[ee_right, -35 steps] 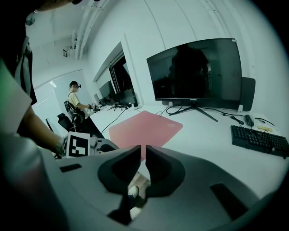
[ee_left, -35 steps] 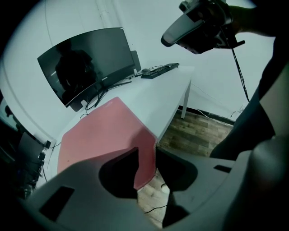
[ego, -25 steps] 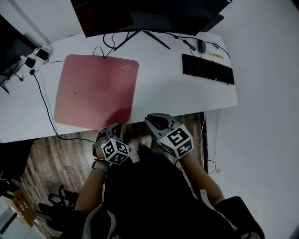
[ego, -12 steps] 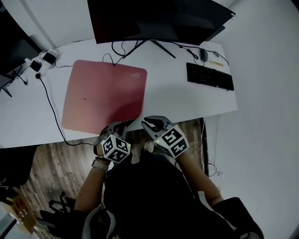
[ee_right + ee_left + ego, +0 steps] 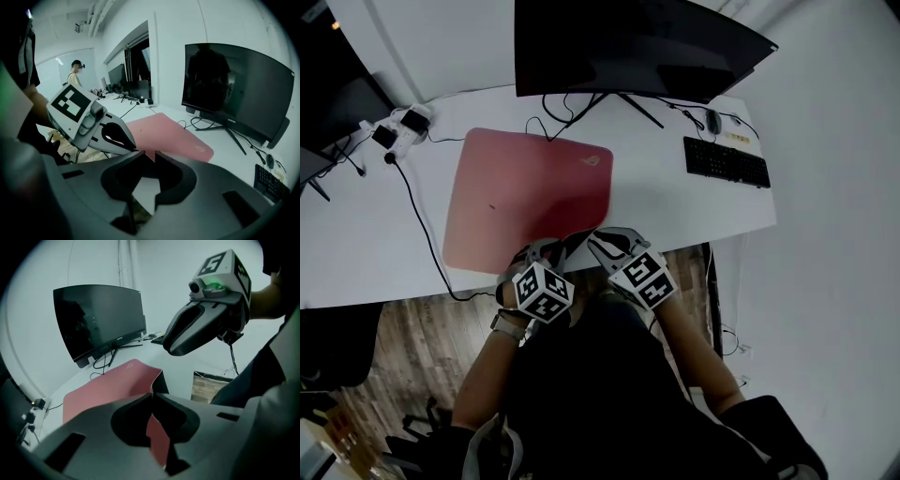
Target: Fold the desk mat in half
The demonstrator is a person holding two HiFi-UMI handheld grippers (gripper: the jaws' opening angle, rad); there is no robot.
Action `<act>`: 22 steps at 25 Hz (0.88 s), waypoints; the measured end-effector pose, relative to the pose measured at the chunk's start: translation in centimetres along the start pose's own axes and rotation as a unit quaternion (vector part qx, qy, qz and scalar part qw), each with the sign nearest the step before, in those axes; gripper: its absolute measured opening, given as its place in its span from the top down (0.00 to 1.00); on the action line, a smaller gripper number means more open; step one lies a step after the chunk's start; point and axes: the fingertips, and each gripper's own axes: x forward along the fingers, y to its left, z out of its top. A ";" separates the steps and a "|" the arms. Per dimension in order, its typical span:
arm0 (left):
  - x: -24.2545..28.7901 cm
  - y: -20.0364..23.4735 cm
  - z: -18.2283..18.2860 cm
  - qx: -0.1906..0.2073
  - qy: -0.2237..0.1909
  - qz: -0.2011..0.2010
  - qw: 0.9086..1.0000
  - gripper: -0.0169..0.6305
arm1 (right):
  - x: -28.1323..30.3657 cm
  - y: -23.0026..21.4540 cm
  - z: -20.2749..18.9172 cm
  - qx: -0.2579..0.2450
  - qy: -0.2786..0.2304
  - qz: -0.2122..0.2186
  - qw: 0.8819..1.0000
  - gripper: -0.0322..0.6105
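The desk mat (image 5: 525,197) lies flat on the white desk (image 5: 675,202), in front of the monitor (image 5: 628,47) – only its near right corner stands up from the surface. The left gripper (image 5: 152,397) is closed on this corner; the thin edge sits between its jaws, and the dark underside shows where the corner bends upward. The right gripper (image 5: 151,152) hangs in the air just beside it, above the desk edge. Its jaws have only a narrow gap between them, with nothing inside.

I judge the mat to be light, thin and soft, because it curls easily at the pinch. The dark backing is probably rubbery and may cling to the desk. With one corner held, the mat would likely sag and twist – a second hold further along the near edge should lift it more evenly. A cable (image 5: 542,127) lies close to the far edge.
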 end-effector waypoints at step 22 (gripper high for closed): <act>-0.1 6.3 0.9 0.004 0.054 0.053 0.997 0.92 | 7.4 -2.9 2.5 -0.120 0.051 0.114 0.985 0.73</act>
